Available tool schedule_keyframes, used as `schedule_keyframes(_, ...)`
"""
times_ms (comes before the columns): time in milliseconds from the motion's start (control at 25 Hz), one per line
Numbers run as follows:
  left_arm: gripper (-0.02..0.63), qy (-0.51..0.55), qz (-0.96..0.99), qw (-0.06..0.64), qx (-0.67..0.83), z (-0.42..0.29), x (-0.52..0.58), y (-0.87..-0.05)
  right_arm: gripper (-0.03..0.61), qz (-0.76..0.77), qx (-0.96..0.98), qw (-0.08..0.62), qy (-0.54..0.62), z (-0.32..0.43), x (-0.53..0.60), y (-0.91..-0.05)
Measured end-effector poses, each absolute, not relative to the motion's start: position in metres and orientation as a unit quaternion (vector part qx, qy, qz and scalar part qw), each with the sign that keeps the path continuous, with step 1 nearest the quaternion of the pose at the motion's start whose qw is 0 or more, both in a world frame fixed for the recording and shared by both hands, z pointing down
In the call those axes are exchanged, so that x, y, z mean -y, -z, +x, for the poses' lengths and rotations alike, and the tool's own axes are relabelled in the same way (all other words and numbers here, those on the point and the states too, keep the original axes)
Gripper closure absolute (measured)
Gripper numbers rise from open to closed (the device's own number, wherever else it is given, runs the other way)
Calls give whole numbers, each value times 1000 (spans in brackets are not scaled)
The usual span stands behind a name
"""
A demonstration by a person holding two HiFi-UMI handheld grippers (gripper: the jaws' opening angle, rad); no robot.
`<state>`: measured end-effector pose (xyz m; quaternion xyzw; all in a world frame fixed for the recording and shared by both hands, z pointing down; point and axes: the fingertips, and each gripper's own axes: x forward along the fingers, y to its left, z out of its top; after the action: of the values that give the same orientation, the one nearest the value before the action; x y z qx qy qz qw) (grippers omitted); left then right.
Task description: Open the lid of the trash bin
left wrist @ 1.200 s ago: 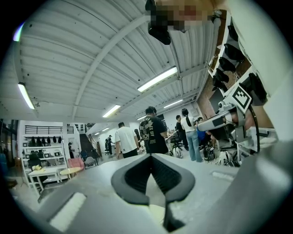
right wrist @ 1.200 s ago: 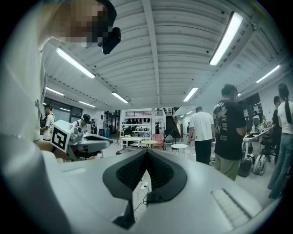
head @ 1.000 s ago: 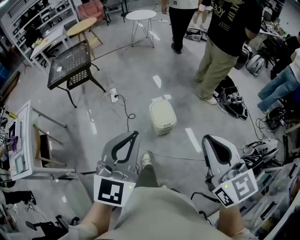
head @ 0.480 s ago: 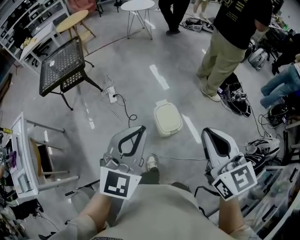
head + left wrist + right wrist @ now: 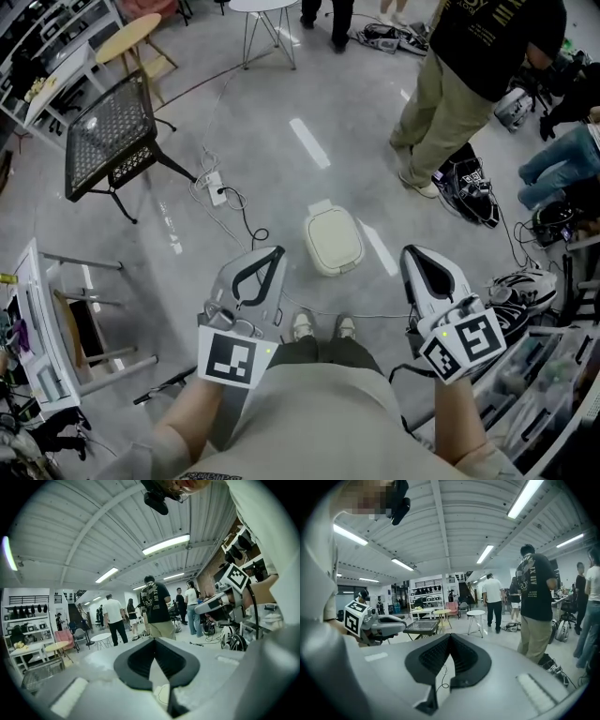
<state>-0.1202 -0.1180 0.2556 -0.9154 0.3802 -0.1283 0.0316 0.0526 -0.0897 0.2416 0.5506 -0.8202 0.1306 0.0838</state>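
The cream trash bin [image 5: 332,240] stands on the grey floor just ahead of my feet, with its lid down. It lies between and slightly beyond my two grippers. My left gripper [image 5: 274,253] is held at waist height to the bin's left, jaws shut with nothing in them. My right gripper [image 5: 412,251] hangs to the bin's right, also shut and empty. Neither touches the bin. In the left gripper view, the left gripper [image 5: 153,640] points out level across the room. The right gripper [image 5: 450,635] does the same in its own view.
A black mesh table [image 5: 108,127] stands at far left, with a power strip [image 5: 214,194] and a cable trailing toward the bin. A person in khaki trousers [image 5: 450,103] stands at far right, bags [image 5: 473,192] at their feet. A white rack [image 5: 37,319] sits at left.
I have stepped forward: the bin now sits closer to my feet, which stand side by side. Both grippers stay shut at about the same height.
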Motion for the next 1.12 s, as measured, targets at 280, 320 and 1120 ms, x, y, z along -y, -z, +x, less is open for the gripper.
schedule_keyframes(280, 611, 156, -901, -17, -405, -110, 146, -307, 575, 539, 817, 112, -173, 76, 131, -313)
schedule_keyframes(320, 611, 159, -899, -22, -407, -108, 153, -316, 575, 534, 818, 120, -176, 79, 139, -326)
schedule_keyframes(1120, 611, 277, -881, -99, -369, -71, 189, -577, 575, 454, 787, 251, -334, 98, 158, -655)
